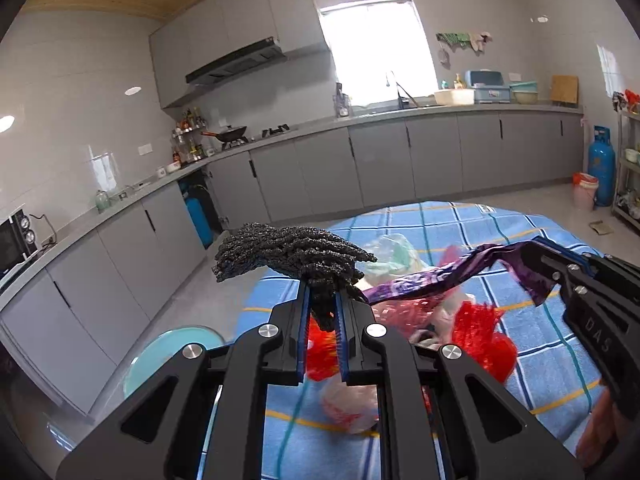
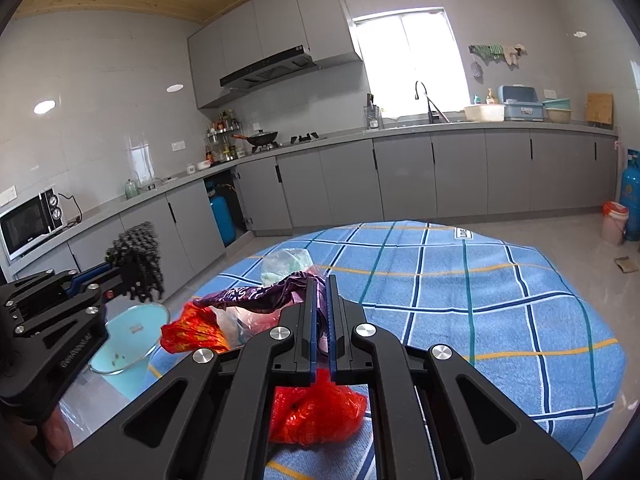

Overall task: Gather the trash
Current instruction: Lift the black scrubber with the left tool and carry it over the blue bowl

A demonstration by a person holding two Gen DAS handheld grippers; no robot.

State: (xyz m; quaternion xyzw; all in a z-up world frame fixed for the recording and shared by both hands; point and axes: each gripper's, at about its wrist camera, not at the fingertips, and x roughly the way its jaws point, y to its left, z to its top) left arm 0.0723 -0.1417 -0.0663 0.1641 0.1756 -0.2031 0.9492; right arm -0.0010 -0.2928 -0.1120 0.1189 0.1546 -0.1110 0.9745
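Now left fingers clamp black mesh, right fingers clamp purple wrapper, near table edge.

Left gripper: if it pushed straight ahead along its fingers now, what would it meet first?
Probably nothing nearby: the left gripper, clamping the black nubbly mat, points over the blue checked tablecloth's edge toward the grey cabinets; depth unclear.

A round table draped in a blue plaid cloth with orange and teal lines carries a heap of litter near its left edge: crumpled red plastic bags, clear plastic wrappers, a whitish bag.
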